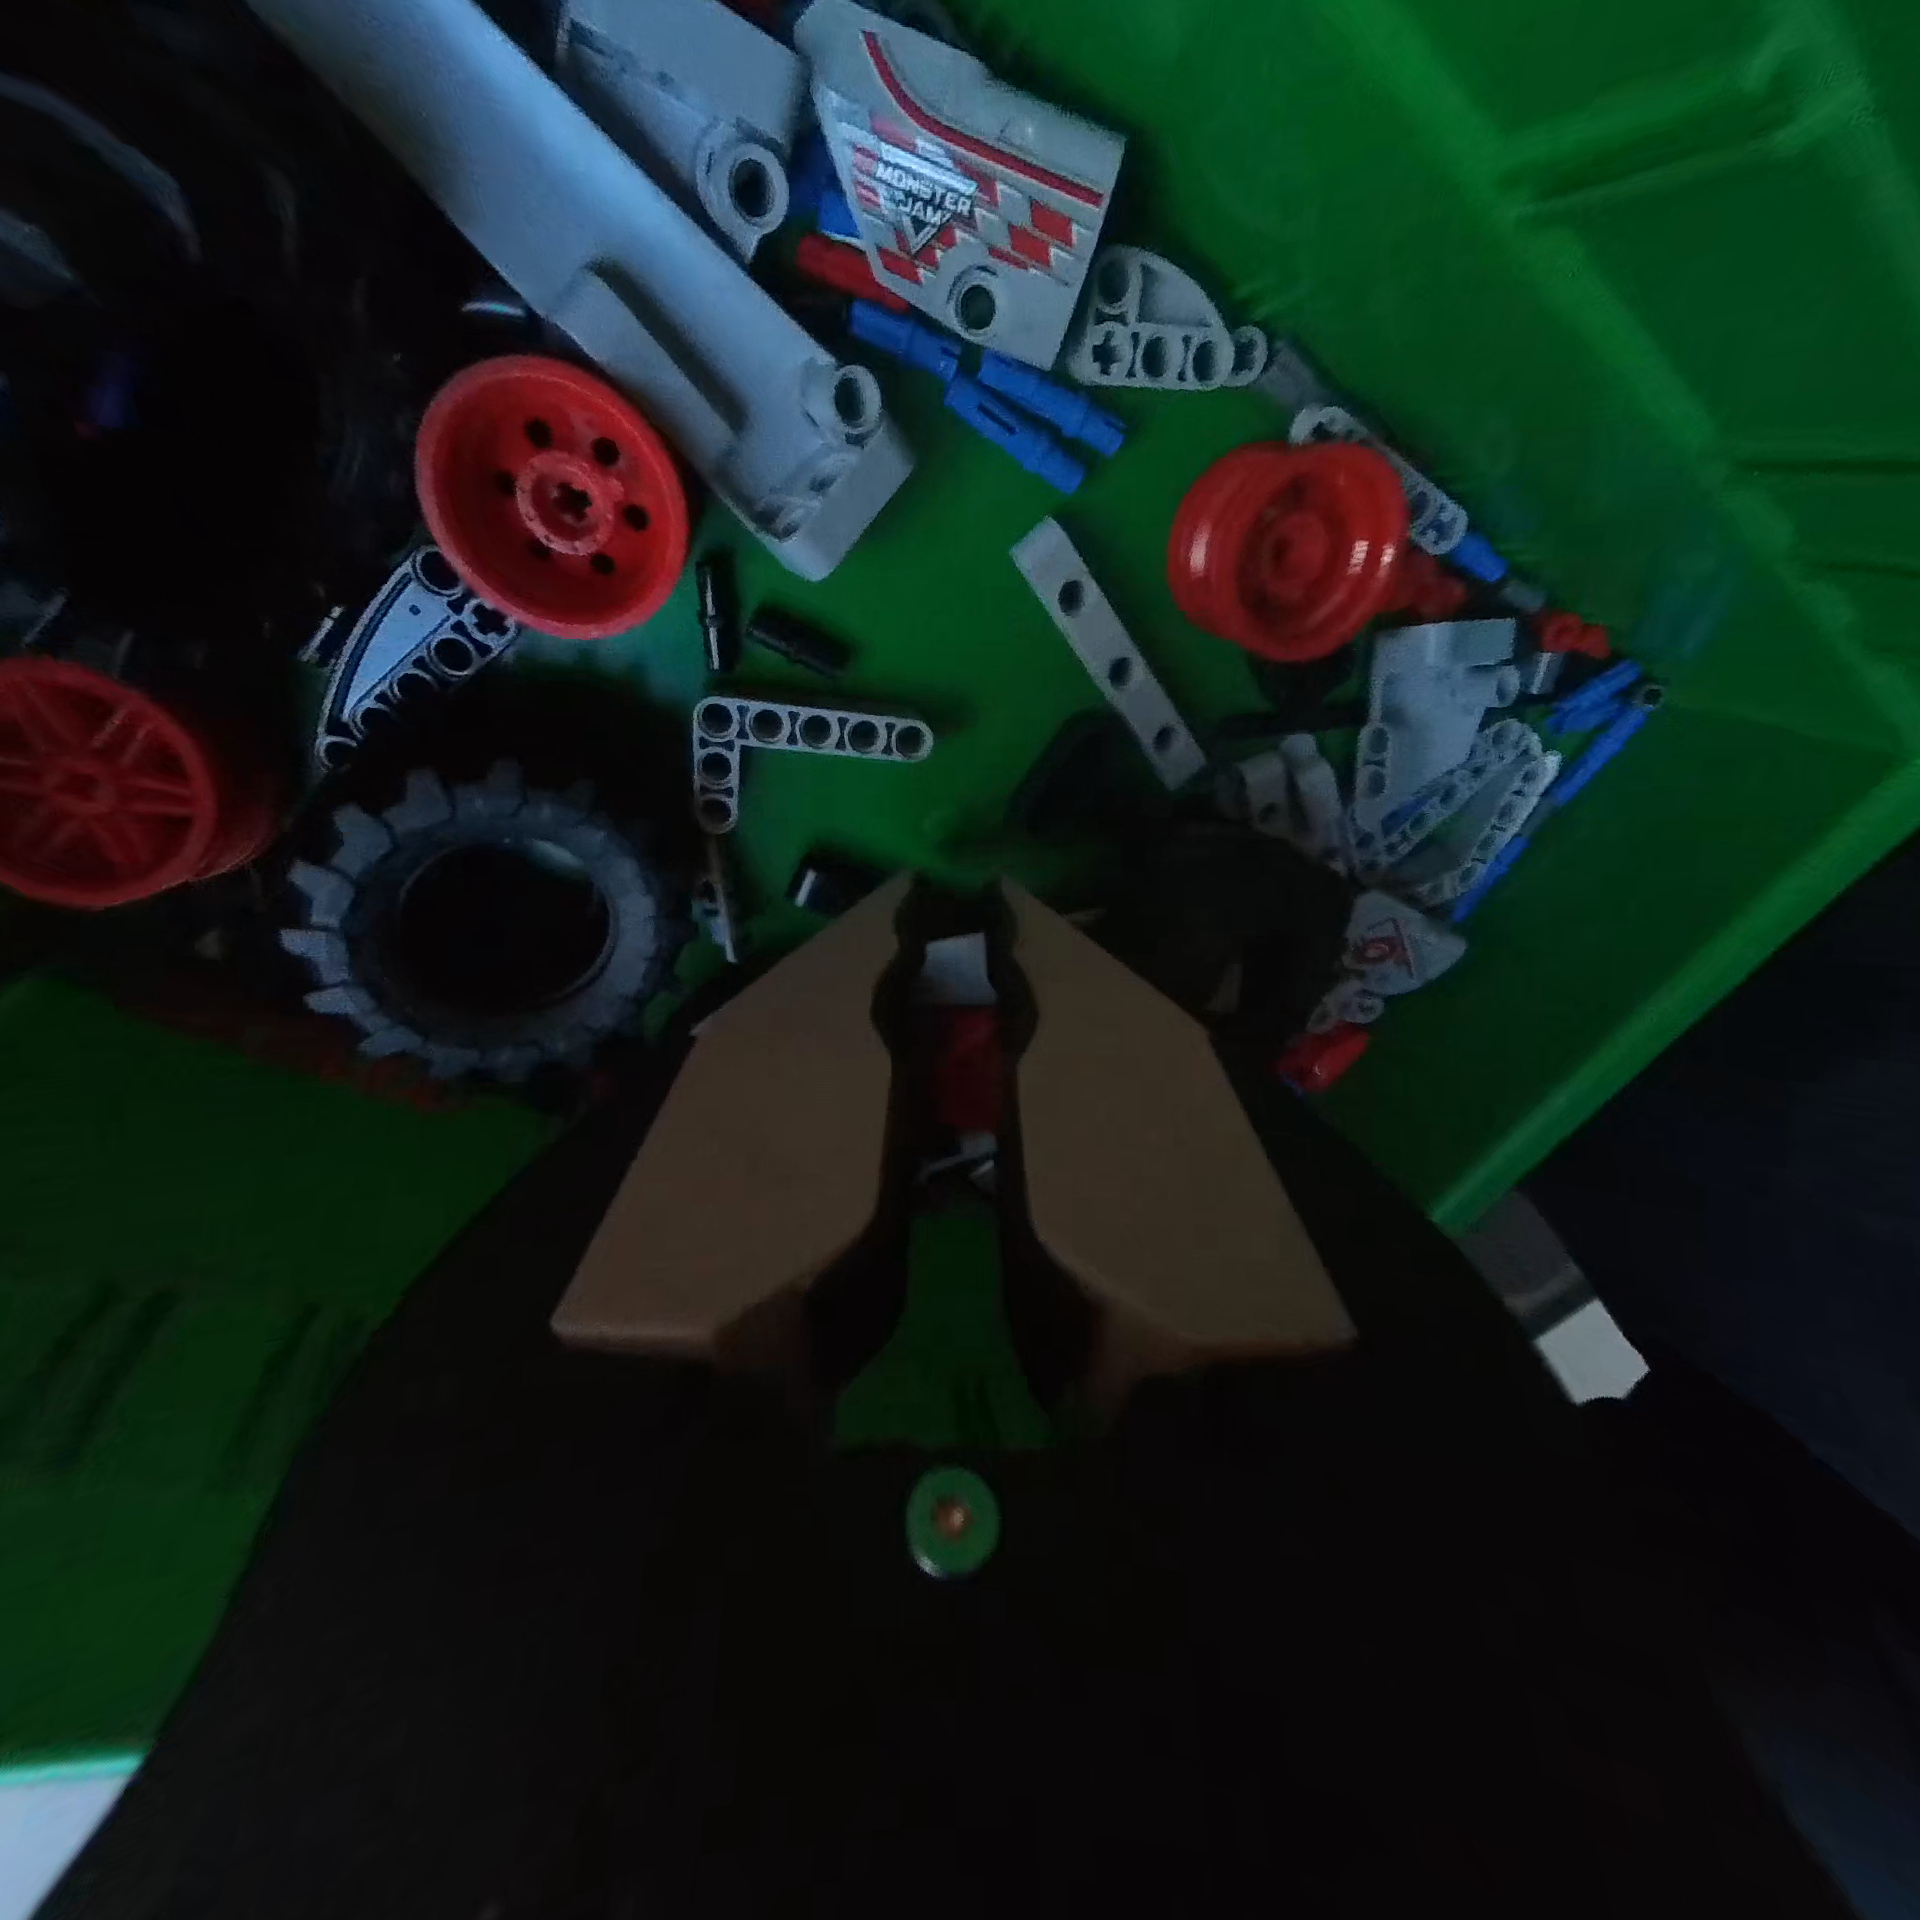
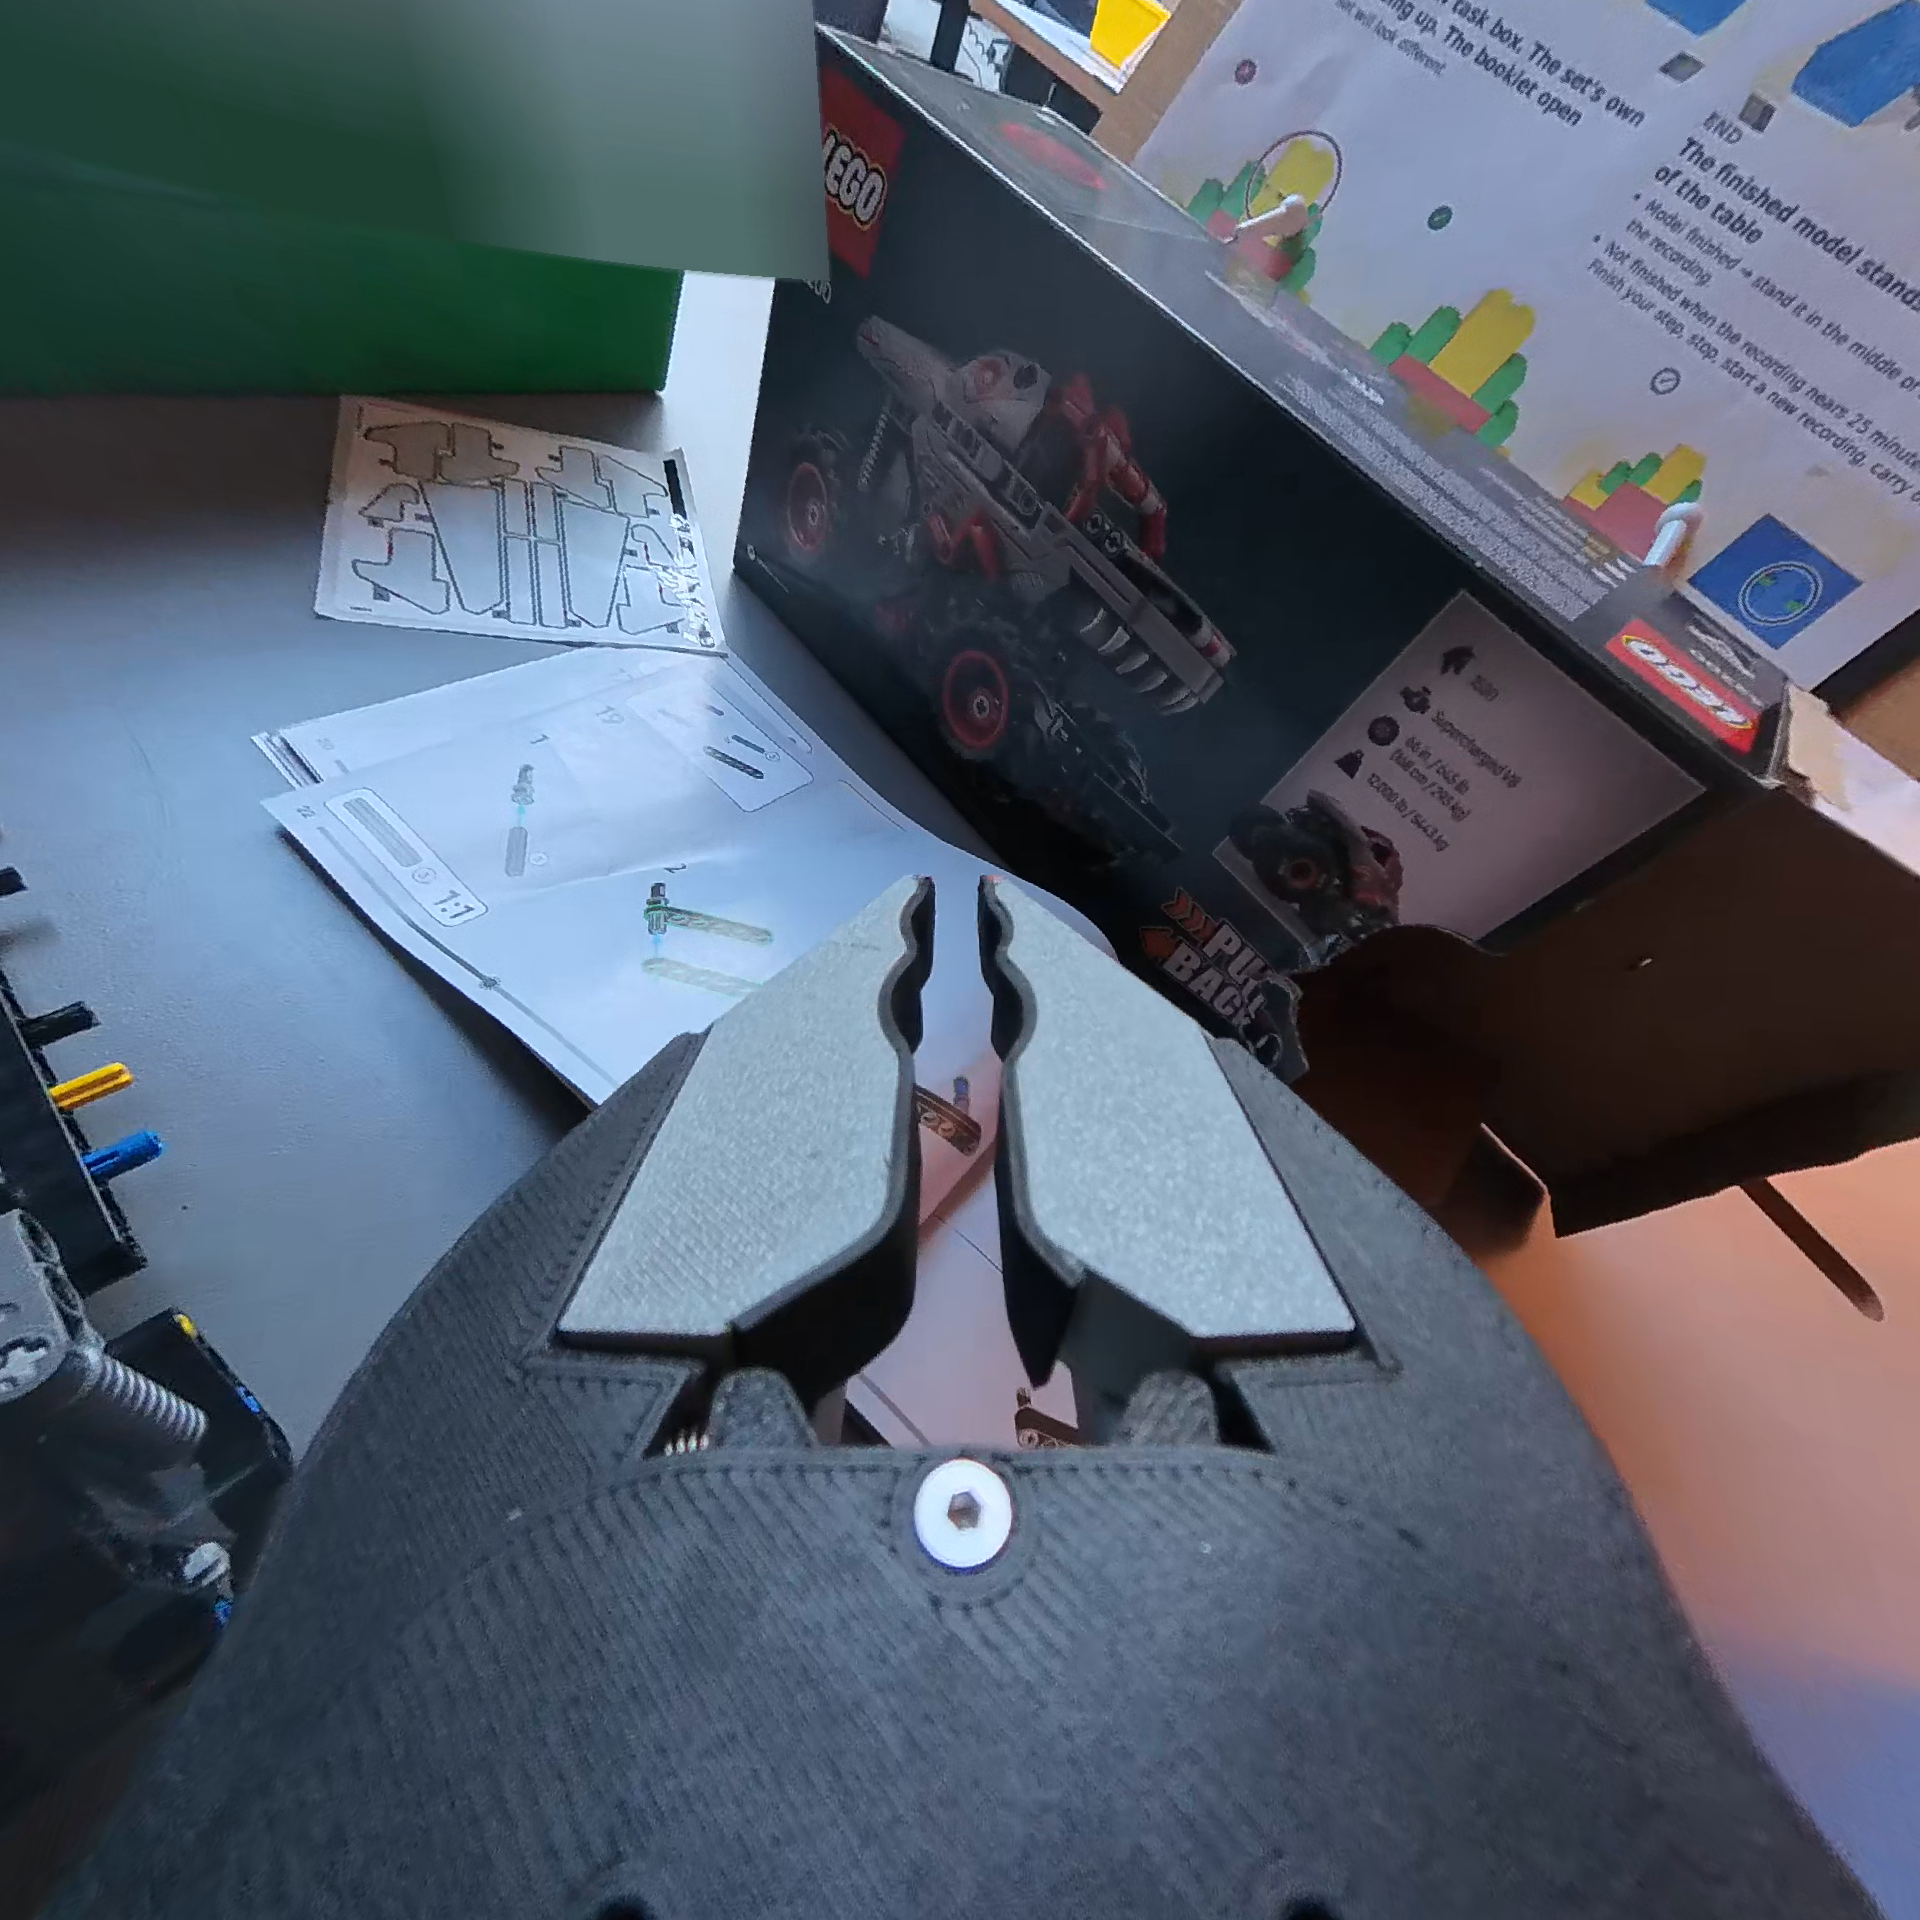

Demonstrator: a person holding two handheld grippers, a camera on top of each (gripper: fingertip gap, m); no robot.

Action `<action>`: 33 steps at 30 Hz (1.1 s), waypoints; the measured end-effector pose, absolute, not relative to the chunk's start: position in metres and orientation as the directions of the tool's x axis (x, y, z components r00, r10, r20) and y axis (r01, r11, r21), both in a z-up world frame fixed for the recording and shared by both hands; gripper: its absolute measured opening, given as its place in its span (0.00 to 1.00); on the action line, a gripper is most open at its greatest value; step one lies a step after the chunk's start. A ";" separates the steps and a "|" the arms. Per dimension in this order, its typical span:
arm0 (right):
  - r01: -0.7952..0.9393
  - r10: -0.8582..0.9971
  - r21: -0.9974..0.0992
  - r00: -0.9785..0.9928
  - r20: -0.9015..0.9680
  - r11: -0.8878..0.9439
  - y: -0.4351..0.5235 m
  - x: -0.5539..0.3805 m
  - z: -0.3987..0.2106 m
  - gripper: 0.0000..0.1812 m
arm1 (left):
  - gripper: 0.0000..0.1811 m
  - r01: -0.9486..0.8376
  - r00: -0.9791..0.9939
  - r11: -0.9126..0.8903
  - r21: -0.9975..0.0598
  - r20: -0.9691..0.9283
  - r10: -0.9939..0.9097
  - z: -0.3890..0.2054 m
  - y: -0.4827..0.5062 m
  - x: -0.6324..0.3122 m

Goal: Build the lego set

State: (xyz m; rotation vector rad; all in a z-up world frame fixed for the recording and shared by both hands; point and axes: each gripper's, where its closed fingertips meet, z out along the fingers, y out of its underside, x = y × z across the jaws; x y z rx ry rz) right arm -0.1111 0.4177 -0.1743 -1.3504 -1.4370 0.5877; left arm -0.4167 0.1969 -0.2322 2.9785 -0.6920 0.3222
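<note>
In the left wrist view my left gripper (image 1: 956, 896) hangs low inside a green bin (image 1: 1455, 260) of loose Technic pieces. Its fingers stand a little apart, and green floor shows between the tips. A white piece (image 1: 956, 951) and a red piece (image 1: 971, 1039) show through the gap farther back; the picture is dim and blurred there. An L-shaped grey beam (image 1: 790, 732), a black tyre (image 1: 488, 914) and red wheel hubs (image 1: 551, 494) lie nearby. My right gripper (image 2: 956, 894) hovers over the open instruction booklet (image 2: 582, 831), fingers slightly apart with nothing between them.
The bin also holds a long grey panel (image 1: 623, 291), a stickered grey panel (image 1: 966, 197), blue pins (image 1: 997, 395) and a heap of grey and blue parts (image 1: 1455, 769). On the table are the set's box (image 2: 1039, 540), a sticker sheet (image 2: 509, 530) and a black part-built frame (image 2: 52, 1143). My right fingertips sit around 40 cm from my left ones.
</note>
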 end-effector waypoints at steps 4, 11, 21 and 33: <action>0.426 0.929 -0.869 0.148 0.340 0.250 0.415 -0.113 -0.177 0.03 | 0.17 -0.437 0.890 -0.899 0.032 0.159 -0.428 -0.231 0.193 -0.431; 0.412 0.917 -0.863 0.133 0.375 0.293 0.406 -0.113 -0.169 0.03 | 0.14 -0.402 0.901 -0.913 0.069 0.210 -0.380 -0.233 0.186 -0.425; 0.421 0.910 -0.852 0.125 0.395 0.312 0.404 -0.113 -0.168 0.03 | 0.13 -0.421 0.870 -0.907 0.017 0.290 -0.399 -0.235 0.197 -0.407; 0.435 0.913 -0.844 0.108 0.393 0.312 0.402 -0.115 -0.174 0.02 | 0.08 -0.383 0.874 -0.924 -0.019 0.316 -0.369 -0.237 0.213 -0.403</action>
